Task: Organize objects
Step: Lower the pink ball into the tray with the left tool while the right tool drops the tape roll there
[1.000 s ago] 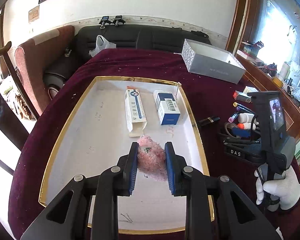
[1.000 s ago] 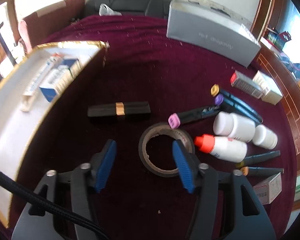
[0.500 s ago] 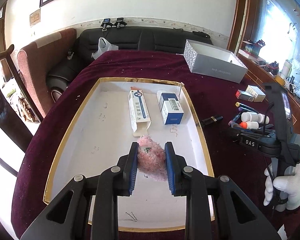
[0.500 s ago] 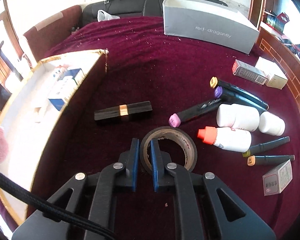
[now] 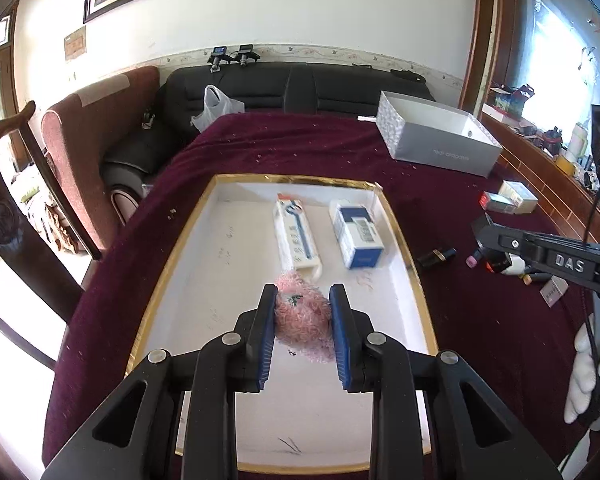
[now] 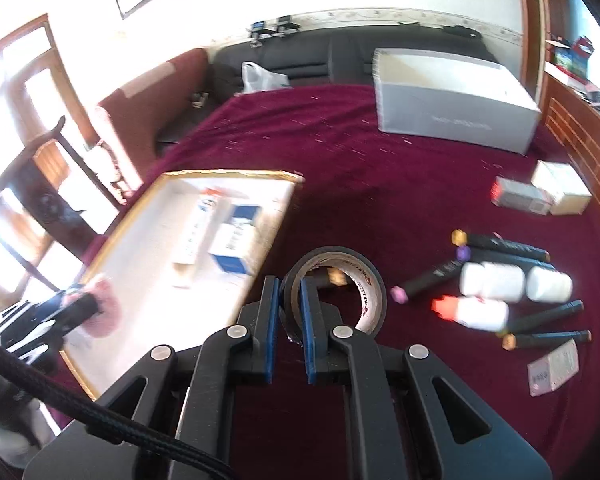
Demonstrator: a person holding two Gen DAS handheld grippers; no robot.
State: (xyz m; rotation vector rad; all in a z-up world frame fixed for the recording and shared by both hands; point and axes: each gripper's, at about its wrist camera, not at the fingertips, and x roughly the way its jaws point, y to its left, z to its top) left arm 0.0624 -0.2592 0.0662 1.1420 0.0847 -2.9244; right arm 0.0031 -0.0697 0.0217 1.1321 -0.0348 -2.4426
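Note:
My left gripper (image 5: 302, 294) is shut on a pink fluffy toy (image 5: 303, 320) and holds it over the near part of the white gold-rimmed tray (image 5: 172, 248). In the tray lie a long white box (image 5: 296, 236) and a blue and white box (image 5: 358, 234). My right gripper (image 6: 289, 284) is shut on the wall of a dark tape roll (image 6: 340, 276) and holds it lifted above the maroon cloth, just right of the tray (image 6: 140, 216). The right gripper also shows in the left wrist view (image 5: 496, 242).
On the cloth to the right lie several markers (image 6: 512, 246), white bottles (image 6: 496, 280), an orange-capped bottle (image 6: 472, 314) and small boxes (image 6: 556, 186). A black lipstick case (image 5: 436, 256) lies near the tray. A grey open box (image 5: 440, 136) stands at the back right. A sofa and chair stand behind.
My right gripper closed on the tape roll's wall and has lifted it off the cloth, moving toward the tray. My left gripper still holds the pink toy and has risen a little.

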